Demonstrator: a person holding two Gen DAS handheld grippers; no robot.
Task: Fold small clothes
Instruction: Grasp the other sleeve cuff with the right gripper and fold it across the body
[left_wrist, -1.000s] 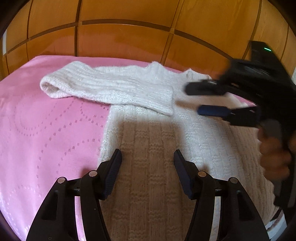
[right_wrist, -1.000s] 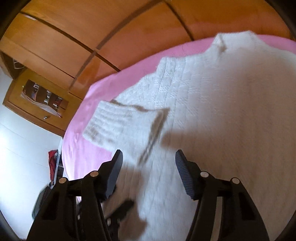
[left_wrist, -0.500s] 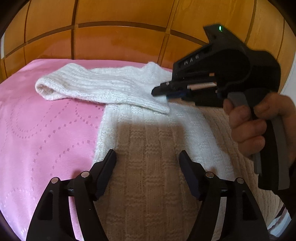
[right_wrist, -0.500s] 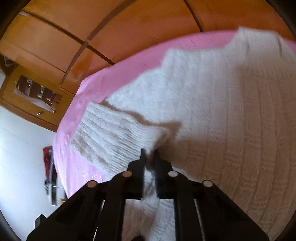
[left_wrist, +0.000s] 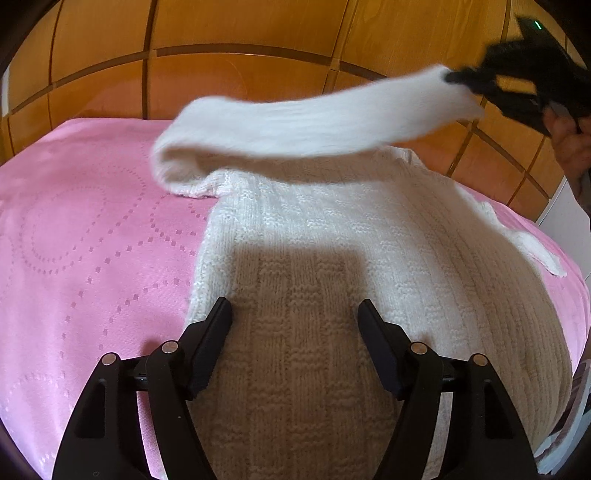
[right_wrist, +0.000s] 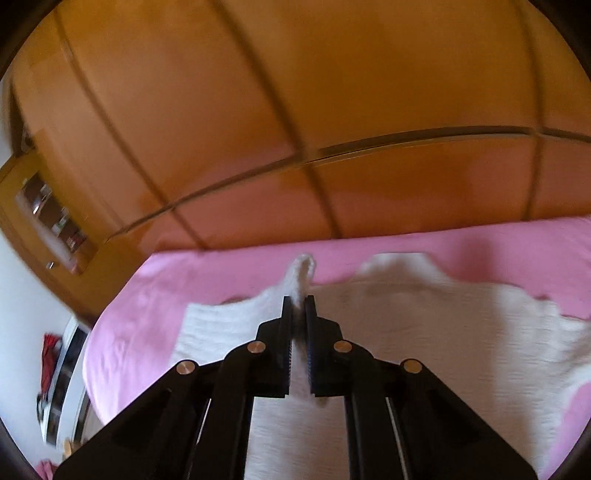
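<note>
Sleeve lifted off the sweater

The right gripper (right_wrist: 299, 306) pinches the white sleeve (left_wrist: 314, 122) above the sweater (left_wrist: 332, 277), which lies on the pink bed (left_wrist: 92, 258). The left gripper (left_wrist: 295, 310) hovers wide apart, empty, near the sweater's left edge.

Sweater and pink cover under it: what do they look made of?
Sweater: looks like soft chunky knit, wool or acrylic; ribbed and blocky stitch rows show, matte, slightly fuzzy. Cover: smooth woven fabric with a faint sheen and a dotted circle pattern, possibly polyester or cotton.
</note>
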